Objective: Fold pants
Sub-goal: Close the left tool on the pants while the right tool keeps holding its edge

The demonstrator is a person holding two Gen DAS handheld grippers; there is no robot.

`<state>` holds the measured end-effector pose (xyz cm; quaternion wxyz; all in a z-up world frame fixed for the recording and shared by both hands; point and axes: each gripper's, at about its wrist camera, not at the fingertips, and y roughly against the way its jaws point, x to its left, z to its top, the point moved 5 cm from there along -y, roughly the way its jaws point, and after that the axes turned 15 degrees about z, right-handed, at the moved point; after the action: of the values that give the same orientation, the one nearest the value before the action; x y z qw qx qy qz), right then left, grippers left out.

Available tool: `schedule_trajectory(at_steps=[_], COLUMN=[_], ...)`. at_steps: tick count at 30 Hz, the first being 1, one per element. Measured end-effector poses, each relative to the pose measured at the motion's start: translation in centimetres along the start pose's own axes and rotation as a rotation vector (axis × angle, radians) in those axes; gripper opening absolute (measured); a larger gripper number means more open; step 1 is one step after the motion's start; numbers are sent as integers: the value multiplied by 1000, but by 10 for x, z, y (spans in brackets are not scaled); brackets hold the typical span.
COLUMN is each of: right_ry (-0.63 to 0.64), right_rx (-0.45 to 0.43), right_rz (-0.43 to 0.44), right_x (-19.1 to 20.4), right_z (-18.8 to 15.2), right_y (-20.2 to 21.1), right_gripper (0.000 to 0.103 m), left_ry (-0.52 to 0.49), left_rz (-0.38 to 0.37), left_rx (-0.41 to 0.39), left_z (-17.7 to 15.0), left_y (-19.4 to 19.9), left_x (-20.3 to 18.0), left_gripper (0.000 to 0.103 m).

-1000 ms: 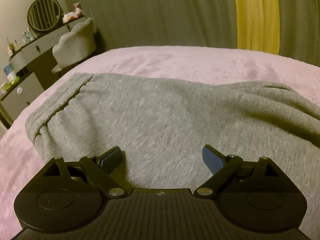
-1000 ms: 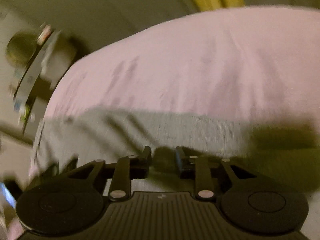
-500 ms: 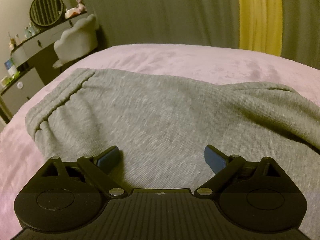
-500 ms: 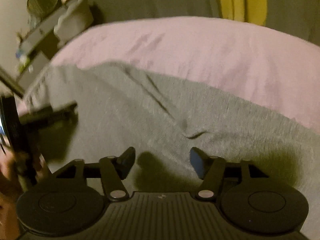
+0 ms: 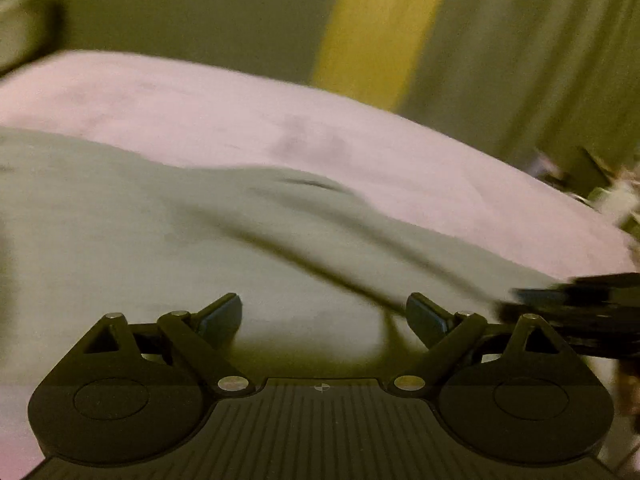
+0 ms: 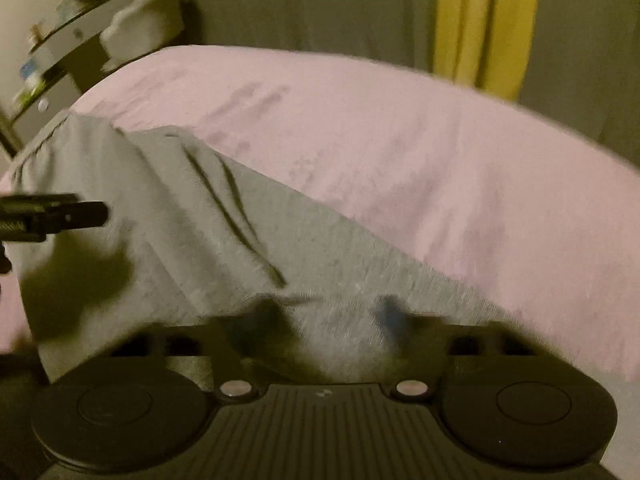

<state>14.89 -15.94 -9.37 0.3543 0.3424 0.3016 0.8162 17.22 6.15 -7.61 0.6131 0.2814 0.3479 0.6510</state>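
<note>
Grey pants point(image 5: 168, 240) lie spread on a pink bed point(image 5: 360, 152), with creases running across the fabric. They also show in the right wrist view point(image 6: 192, 240), with the elastic waistband at the far left. My left gripper point(image 5: 322, 318) is open and empty, low over the pants. My right gripper point(image 6: 330, 316) is open, its blurred fingers just above the grey fabric. The right gripper shows at the right edge of the left wrist view point(image 5: 580, 308). The left gripper shows at the left edge of the right wrist view point(image 6: 52, 216).
Grey curtains with a yellow strip point(image 6: 484, 20) hang behind the bed. A dresser with a round mirror and a pale chair point(image 6: 140, 20) stand at the far left. The bare pink bed point(image 6: 440, 160) stretches beyond the pants.
My left gripper has swung to the right, so the waistband left its view and the right gripper came in. My right gripper opened and drew back over the pants.
</note>
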Motion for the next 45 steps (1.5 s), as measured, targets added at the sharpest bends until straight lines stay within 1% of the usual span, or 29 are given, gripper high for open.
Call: schedule_trajectory(at_steps=[2, 4, 6, 7, 8, 9, 10, 11, 12, 13, 14, 15, 18, 20, 22, 24, 26, 30, 31, 33, 34, 35, 36, 37, 38, 40, 41, 42, 45], right_ry=[-64, -107, -112, -118, -126, -133, -143, -153, -157, -160, -164, -171, -236, -306, -376, -404, -443, -518, -551, -661, -693, -696, -649, -557, -460, -272, -191, -142, -32], right_rx=[-29, -58, -65, -80, -86, -90, -100, -104, -107, -117, -128, -138, -188, -223, -257, -290, -302, -239, -205, -152, -134, -123, -113, -99, -89, -42, -16, -5, 12], right_rz=[5, 38, 47, 51, 58, 67, 69, 74, 80, 76, 76, 84, 120, 135, 167, 208, 243, 317, 334, 416, 450, 453, 433, 387, 337, 200, 138, 103, 33], right_x=[-7, -11, -8, -7, -5, -4, -3, -3, -3, -4, -4, -5, -13, -21, -29, -32, -35, -44, -45, -48, -49, -48, -44, -39, -33, -23, -20, -20, -22], right_z=[-3, -9, -20, -26, -29, -32, -34, -35, -37, -38, -40, -40, -33, -25, -16, -7, 3, 14, 14, 8, 5, 3, 2, 4, 6, 9, 11, 11, 19], right_y=[7, 15, 21, 25, 26, 28, 30, 31, 33, 36, 40, 42, 53, 56, 58, 59, 54, 24, 15, 2, -2, -3, 0, 5, 9, 12, 10, 8, -1], right_gripper=[12, 11, 10, 10, 10, 10, 10, 10, 10, 10, 10, 11, 21, 41, 44, 46, 51, 51, 51, 52, 55, 55, 56, 62, 74, 83, 83, 83, 84], left_ry=[-11, 12, 44, 47, 55, 64, 68, 71, 74, 68, 77, 110, 231, 260, 250, 245, 250, 242, 248, 261, 264, 259, 257, 255, 254, 260, 264, 268, 267], left_rz=[27, 62, 52, 69, 104, 146, 187, 202, 218, 229, 210, 181, 97, 72, 57, 45, 27, -7, -15, -25, -28, -30, -31, -33, -35, -39, -40, -42, -40], left_rx=[44, 78, 74, 81, 108, 137, 139, 119, 97, 81, 75, 74, 98, 102, 90, 82, 83, 76, 81, 89, 90, 86, 84, 83, 81, 85, 86, 88, 90], left_z=[6, 15, 28, 33, 34, 35, 34, 35, 35, 34, 32, 27, 17, 12, 11, 8, 5, -2, -3, -5, -5, -5, -4, -4, -5, -6, -6, -6, -7], left_y=[-15, -25, -26, -29, -36, -46, -50, -49, -44, -40, -37, -35, -29, -22, -13, -6, -3, 2, 1, -1, -1, -1, -2, -2, -3, -4, -4, -5, -4], left_x=[-14, -20, -28, -31, -30, -31, -31, -31, -29, -26, -22, -14, 6, 13, 14, 16, 18, 23, 25, 27, 27, 27, 27, 26, 27, 27, 28, 28, 28], left_gripper=[95, 95, 93, 91, 88, 79, 69, 60, 37, 21, 18, 14, 11, 11, 11, 11, 10, 11, 11, 11, 11, 11, 11, 11, 11, 11, 11, 11, 11])
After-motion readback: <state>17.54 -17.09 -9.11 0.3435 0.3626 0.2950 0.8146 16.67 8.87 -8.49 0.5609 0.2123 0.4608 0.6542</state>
